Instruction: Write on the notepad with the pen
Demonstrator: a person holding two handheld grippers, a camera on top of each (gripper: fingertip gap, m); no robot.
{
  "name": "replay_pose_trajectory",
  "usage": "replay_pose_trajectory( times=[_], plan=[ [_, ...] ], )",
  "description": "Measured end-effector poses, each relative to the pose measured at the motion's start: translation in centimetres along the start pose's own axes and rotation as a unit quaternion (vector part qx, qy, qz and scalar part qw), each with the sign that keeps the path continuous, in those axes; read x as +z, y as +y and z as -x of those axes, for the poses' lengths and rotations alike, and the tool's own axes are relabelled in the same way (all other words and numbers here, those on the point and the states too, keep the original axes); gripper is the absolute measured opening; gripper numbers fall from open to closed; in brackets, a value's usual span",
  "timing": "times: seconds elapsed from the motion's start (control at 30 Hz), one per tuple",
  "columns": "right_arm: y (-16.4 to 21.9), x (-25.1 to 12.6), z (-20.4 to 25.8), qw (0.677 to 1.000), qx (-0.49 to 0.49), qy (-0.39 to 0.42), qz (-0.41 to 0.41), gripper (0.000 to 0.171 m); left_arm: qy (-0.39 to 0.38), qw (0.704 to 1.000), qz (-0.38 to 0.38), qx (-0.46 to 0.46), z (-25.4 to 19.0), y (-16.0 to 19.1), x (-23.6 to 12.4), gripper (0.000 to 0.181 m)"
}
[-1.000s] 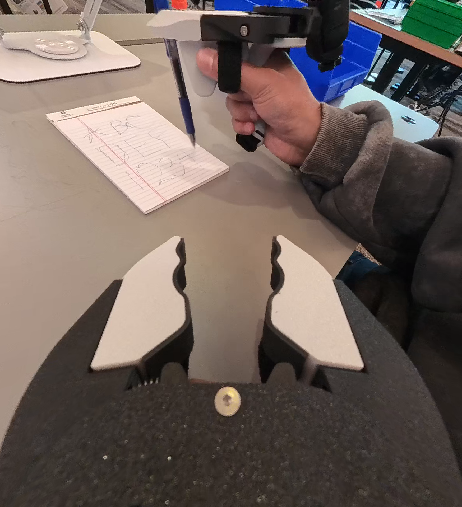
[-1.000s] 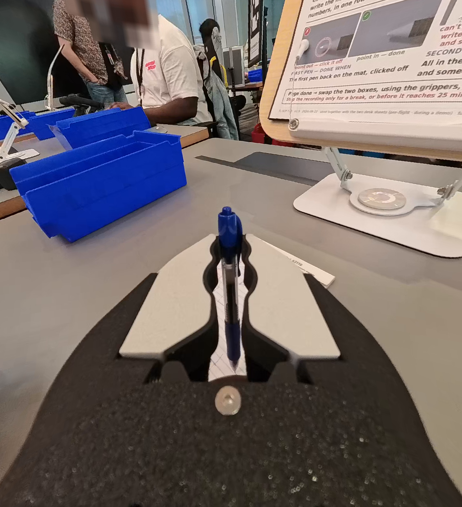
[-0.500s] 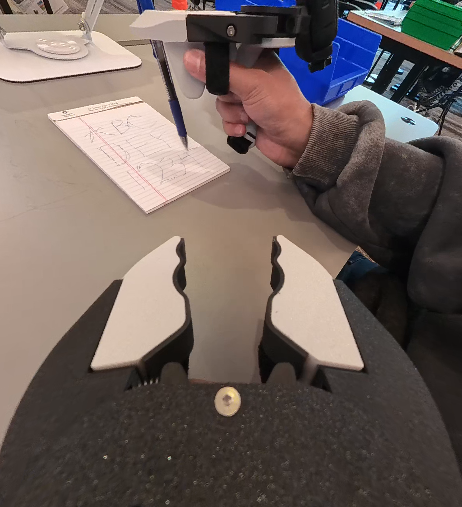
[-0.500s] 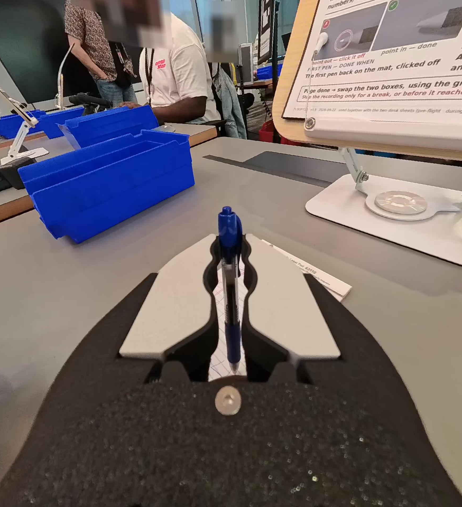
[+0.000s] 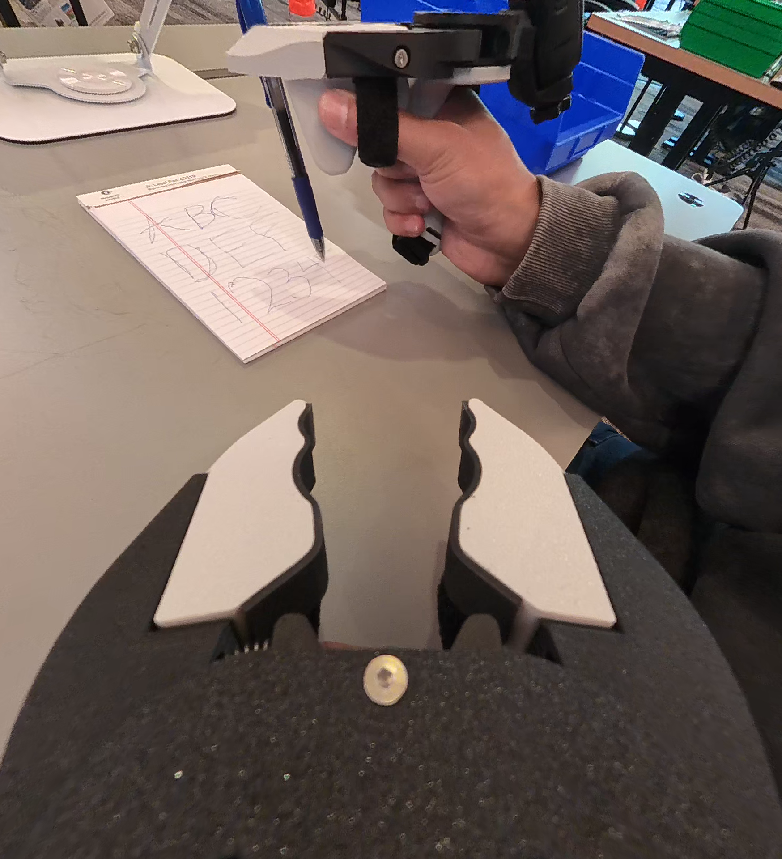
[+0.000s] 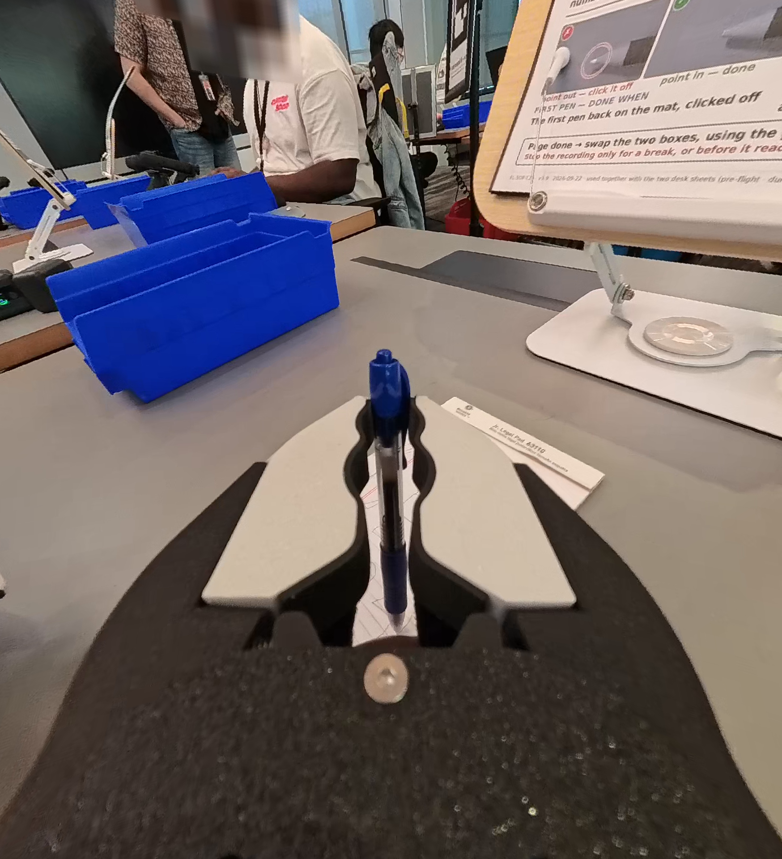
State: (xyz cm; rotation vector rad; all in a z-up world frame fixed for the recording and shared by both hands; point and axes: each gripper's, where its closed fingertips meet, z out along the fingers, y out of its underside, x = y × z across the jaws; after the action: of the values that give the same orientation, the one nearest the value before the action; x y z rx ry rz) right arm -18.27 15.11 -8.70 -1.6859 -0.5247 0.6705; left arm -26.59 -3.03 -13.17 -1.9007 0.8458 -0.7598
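Note:
A white lined notepad (image 5: 259, 320) with three rows of handwriting lies on the grey table (image 5: 77, 441). My right gripper (image 6: 389, 404) is shut on a blue pen (image 6: 391, 511) and holds it nearly upright. In the left wrist view the pen (image 5: 303, 195) has its tip at the pad's right side, by the end of the bottom row; I cannot tell whether it touches the paper. A hand (image 5: 454, 186) holds that gripper. The pad's header strip (image 6: 533, 455) shows past the right finger. My left gripper (image 5: 387, 409) is open and empty, above the table short of the pad.
Stacked blue bins (image 6: 194, 297) stand at the far left in the right wrist view. A white stand base (image 6: 682, 353) carries a tilted instruction board (image 6: 658, 116) behind the pad. A grey sleeve (image 5: 658, 325) crosses the table's right edge. People sit at the neighbouring table. Across from one pair of fingers to the other is roughly 20 centimetres.
The pen tip has shifted a little left and back right near the end of the bottom row. My left gripper has stayed still and open.

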Motion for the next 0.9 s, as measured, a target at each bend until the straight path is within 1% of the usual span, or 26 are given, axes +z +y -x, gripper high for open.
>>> replay_pose_trajectory(
  times=[0.23, 0.6, 0.9],
  plan=[
    [0.1, -0.1, 0.2, 1.0, -0.001, -0.001, 0.0, 0.013, -0.001, 1.0, 0.0, 0.002, -0.1, 0.0, -0.1, 0.059],
    [0.0, -0.8, -1.2, 1.0, 0.0, 0.01, 0.001, 0.014, -0.001, 1.0, 0.002, 0.003, -0.1, 0.0, 0.1, 0.059],
    [0.2, -1.5, -0.7, 1.0, -0.002, 0.007, 0.006, 0.014, -0.002, 1.0, 0.001, 0.006, -0.2, -0.1, 0.1, 0.059]
  ],
)
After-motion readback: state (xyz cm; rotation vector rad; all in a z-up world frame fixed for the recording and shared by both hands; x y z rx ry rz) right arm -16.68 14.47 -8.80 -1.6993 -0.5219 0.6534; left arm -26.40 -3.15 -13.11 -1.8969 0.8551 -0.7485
